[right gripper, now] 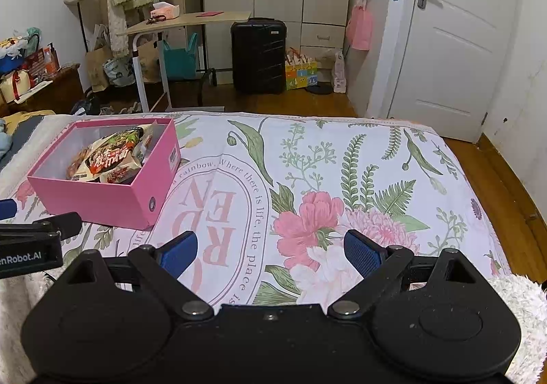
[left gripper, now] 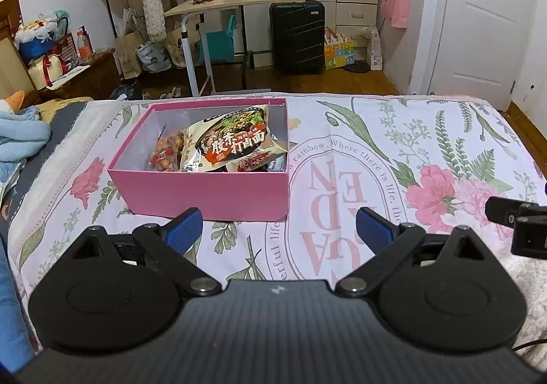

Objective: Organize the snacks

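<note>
Both grippers hang open and empty above the flowered bed cover, and the snacks lie in the pink box.

The left gripper (left gripper: 278,228) points downward over the bed cover (left gripper: 427,151), with its blue pads (left gripper: 181,230) standing wide apart and nothing between them; the pink box (left gripper: 201,192) sits just beyond it, left of the frame's centre. The right gripper (right gripper: 270,252) points down in the same way, its jaws also wide and touching nothing. The left view looks straight into the box and shows a large noodle packet (left gripper: 232,141) on top and a bag of round brown snacks (left gripper: 167,151) beside it. The right view shows the box in the left part of the frame, with a label on its side wall, and a wide bare part of the cover.
</note>
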A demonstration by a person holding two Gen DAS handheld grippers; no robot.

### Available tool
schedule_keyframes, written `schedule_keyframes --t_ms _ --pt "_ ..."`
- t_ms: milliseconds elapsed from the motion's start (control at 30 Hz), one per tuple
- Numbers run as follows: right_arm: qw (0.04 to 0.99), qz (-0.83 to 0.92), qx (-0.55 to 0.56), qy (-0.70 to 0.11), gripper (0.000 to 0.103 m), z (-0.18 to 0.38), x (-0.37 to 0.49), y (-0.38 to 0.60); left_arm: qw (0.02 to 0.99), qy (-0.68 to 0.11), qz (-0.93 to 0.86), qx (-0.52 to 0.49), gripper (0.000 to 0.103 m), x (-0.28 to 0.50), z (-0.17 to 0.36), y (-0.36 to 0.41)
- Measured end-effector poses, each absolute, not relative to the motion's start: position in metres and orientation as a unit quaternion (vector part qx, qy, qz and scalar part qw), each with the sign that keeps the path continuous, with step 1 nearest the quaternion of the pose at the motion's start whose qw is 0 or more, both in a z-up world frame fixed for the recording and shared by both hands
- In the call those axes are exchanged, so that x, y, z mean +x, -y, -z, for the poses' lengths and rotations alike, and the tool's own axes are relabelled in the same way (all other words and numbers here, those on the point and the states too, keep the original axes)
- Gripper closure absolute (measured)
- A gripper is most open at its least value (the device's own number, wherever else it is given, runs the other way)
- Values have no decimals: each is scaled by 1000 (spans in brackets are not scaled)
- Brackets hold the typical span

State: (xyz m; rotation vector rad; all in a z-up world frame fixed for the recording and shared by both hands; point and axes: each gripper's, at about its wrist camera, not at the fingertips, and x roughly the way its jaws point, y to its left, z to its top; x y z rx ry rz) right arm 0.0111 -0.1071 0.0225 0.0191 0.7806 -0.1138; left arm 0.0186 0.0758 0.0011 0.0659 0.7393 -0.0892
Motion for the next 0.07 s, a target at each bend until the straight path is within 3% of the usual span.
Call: schedule_keyframes --t_ms 67 --pt "924 56 9 -379 8 -22 11 107 931 -360 43 32 6 19 -1 -76"
